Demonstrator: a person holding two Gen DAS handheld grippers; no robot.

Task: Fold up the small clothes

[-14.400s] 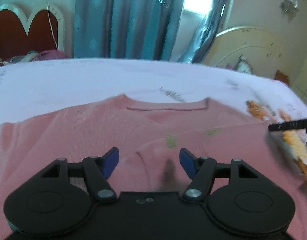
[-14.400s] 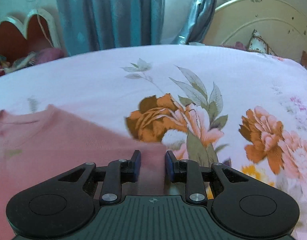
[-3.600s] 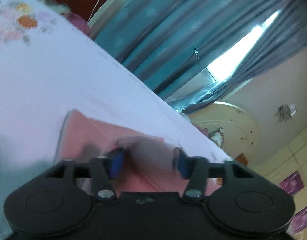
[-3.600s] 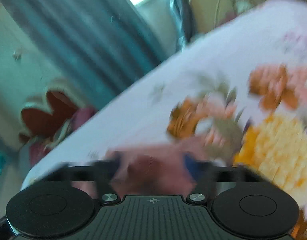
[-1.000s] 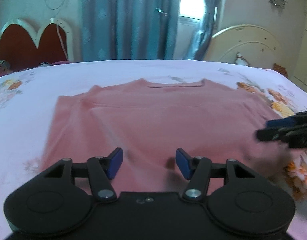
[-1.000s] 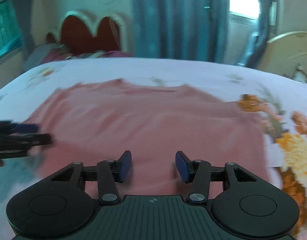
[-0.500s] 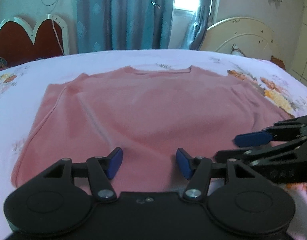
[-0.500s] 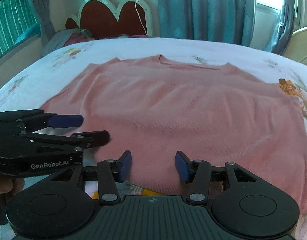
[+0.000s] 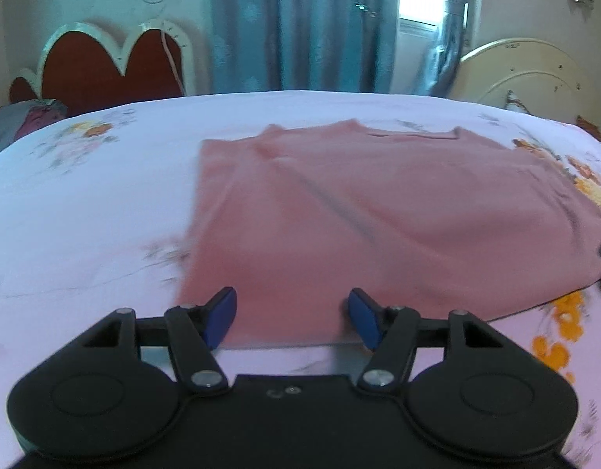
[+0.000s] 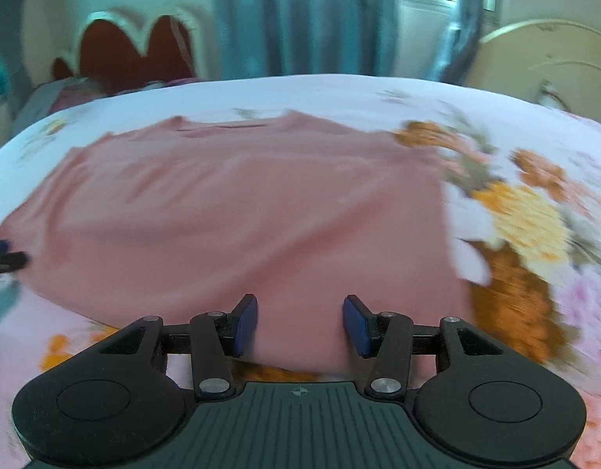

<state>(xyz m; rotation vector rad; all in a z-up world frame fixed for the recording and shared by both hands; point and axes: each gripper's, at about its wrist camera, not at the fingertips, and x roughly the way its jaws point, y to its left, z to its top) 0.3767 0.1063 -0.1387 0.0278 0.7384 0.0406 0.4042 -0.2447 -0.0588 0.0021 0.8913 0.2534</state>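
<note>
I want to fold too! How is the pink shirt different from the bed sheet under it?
The pink shirt is one plain colour; the bed sheet is pale with orange and yellow flowers. The shirt is smaller and lies on top, while the sheet spreads out past it on every side. Both lie flat.

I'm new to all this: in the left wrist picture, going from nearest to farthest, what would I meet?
Left claw → pink shirt → white floral bedsheet → teal curtains.
</note>
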